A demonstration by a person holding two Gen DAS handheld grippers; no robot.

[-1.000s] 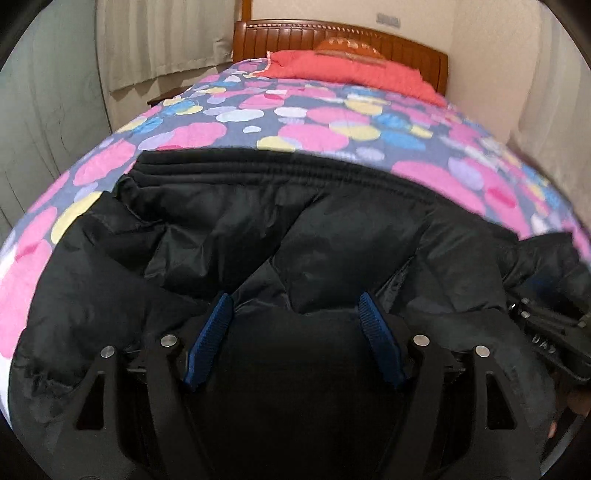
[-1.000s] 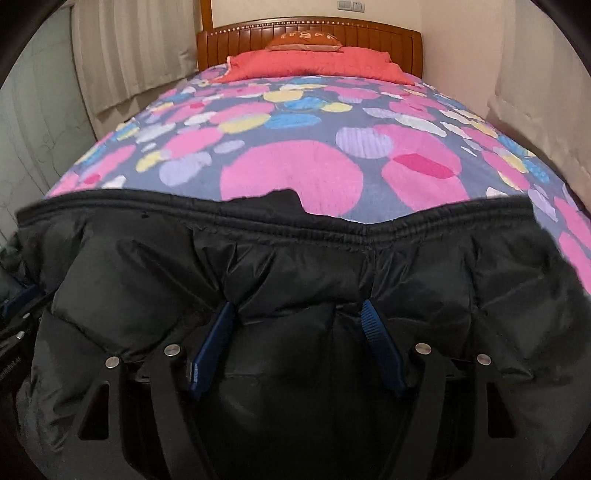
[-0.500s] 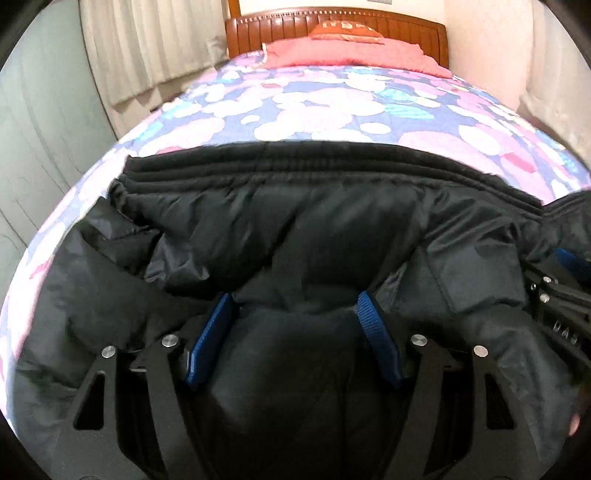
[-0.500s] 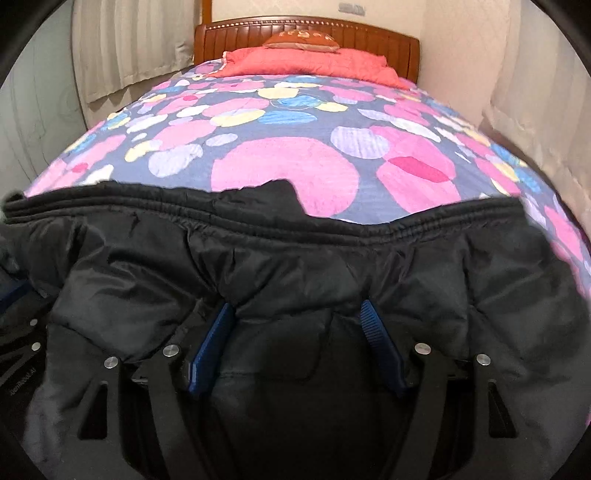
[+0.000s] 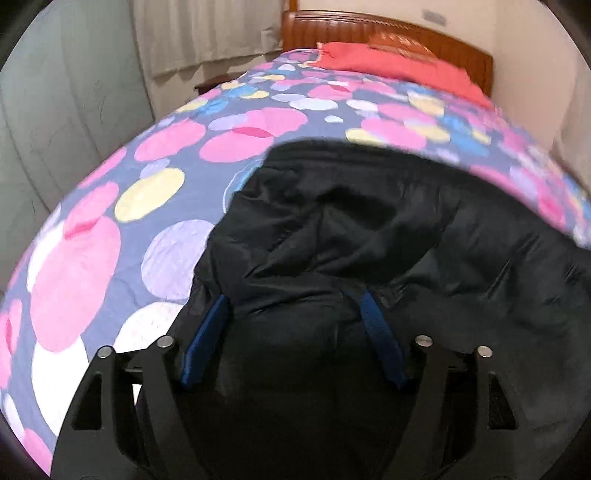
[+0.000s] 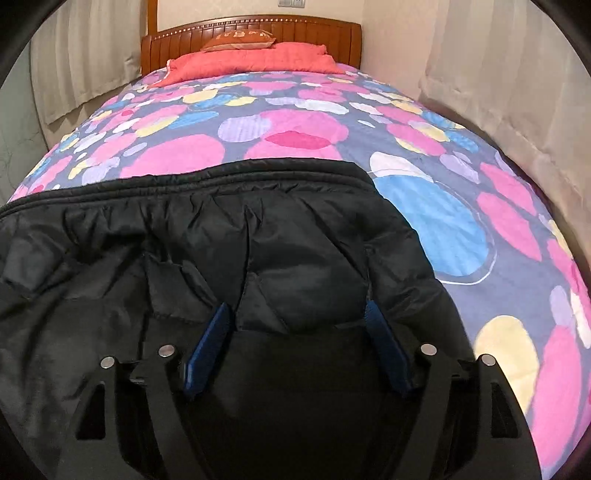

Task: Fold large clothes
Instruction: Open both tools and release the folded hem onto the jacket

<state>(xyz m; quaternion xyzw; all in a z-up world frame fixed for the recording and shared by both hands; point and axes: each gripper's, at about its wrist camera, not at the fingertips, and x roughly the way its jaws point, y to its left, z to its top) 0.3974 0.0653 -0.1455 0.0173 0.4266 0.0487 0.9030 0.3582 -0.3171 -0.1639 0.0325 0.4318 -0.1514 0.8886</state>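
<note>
Garment: a black padded jacket [image 6: 229,236] lies on the near end of the bed, its elasticated hem [image 6: 207,181] the edge farthest from both cameras.
Left gripper [image 5: 291,317]: blue-padded jaws set wide apart with a thick bunch of jacket filling the gap; whether they actually pinch it cannot be told.
Right gripper [image 6: 299,321]: the same case, a quilted panel bulging between spread jaws, grip uncertain.
Why held so: judged from the two grippers sitting on opposite side edges of the jacket, the bulk is gathered so both sides can be carried together into one fold.
Fabric behaviour: puffy, slippery shell; likely to spring back or slide out of a shallow hold.
Bedspread [image 6: 436,214]: pink, blue and yellow circles on grey-blue, flat beyond the hem, nothing lying on it between the jacket and the pillow.
Red pillow [image 6: 255,59]: far beyond the jacket, against the wooden headboard [image 6: 251,29].
Curtains [image 6: 498,74]: hanging well to the right of the jacket, and also to its left.
Obstruction: none apparent; the jacket's own bunched folds hide the jaw tips.
</note>
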